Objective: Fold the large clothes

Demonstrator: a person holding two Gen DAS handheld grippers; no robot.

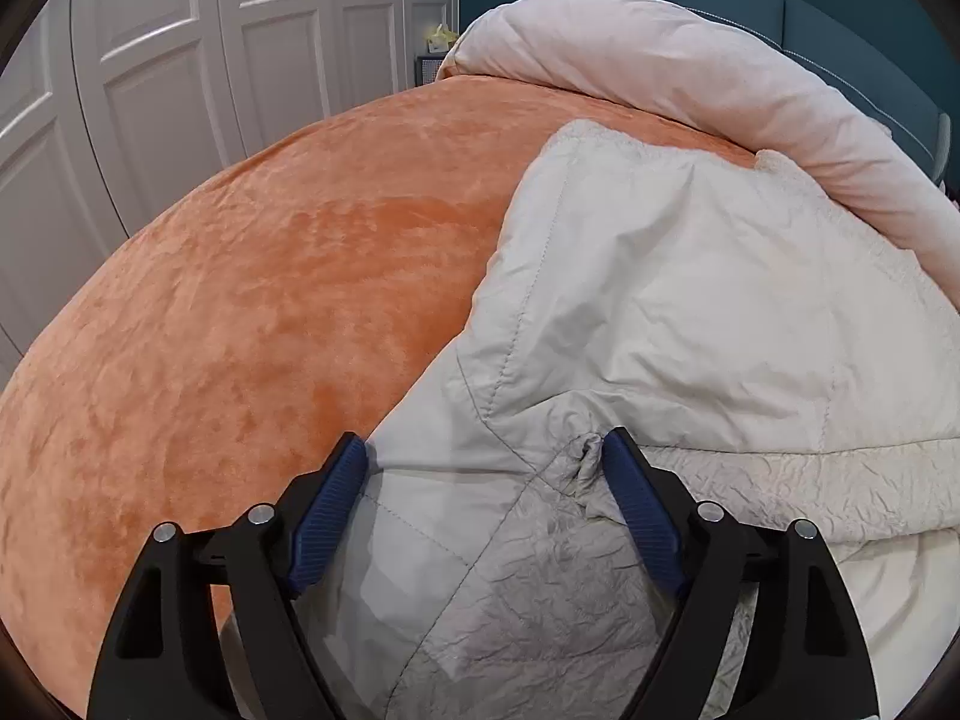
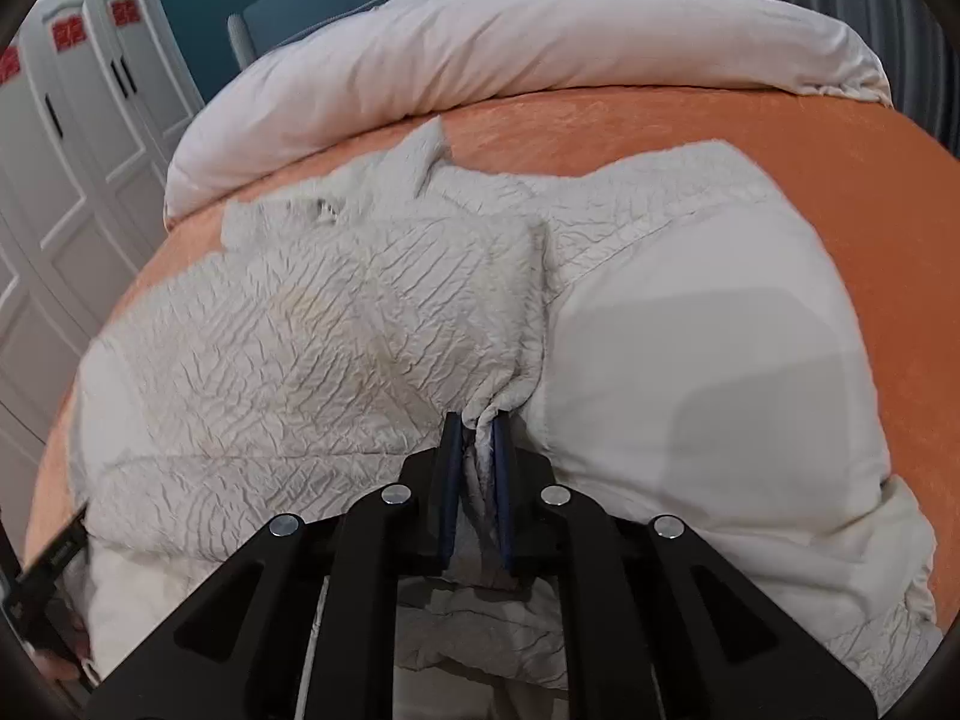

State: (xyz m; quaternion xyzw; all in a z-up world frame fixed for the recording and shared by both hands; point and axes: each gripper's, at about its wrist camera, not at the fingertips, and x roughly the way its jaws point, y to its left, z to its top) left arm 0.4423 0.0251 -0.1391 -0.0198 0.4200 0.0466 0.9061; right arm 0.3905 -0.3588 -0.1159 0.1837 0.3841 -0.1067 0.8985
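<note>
Left wrist view: left claw (image 1: pixel 485 450) spread wide over the near edge of the cream padded jacket (image 1: pixel 690 312), blue pads (image 1: pixel 327 516) either side of a seam and a small pucker of cloth, gripping nothing. Jacket lying on the orange bedspread (image 1: pixel 240 300), far end close to the rolled pale duvet (image 1: pixel 690 60); white wardrobe doors (image 1: pixel 150 60) beyond. Right wrist view: right claw (image 2: pixel 477 426) closed tight on a pinch of the jacket's (image 2: pixel 336 312) crinkled fabric, cloth bunched between the pads, garment spread ahead across the bedspread (image 2: pixel 840 180). Step in hand, by the look of it: taking hold at two points before a fold, one side secured, the other not yet. Next move likely calls for closing the left pads on the edge under them, then lifting both holds together to carry the near part over.
</note>
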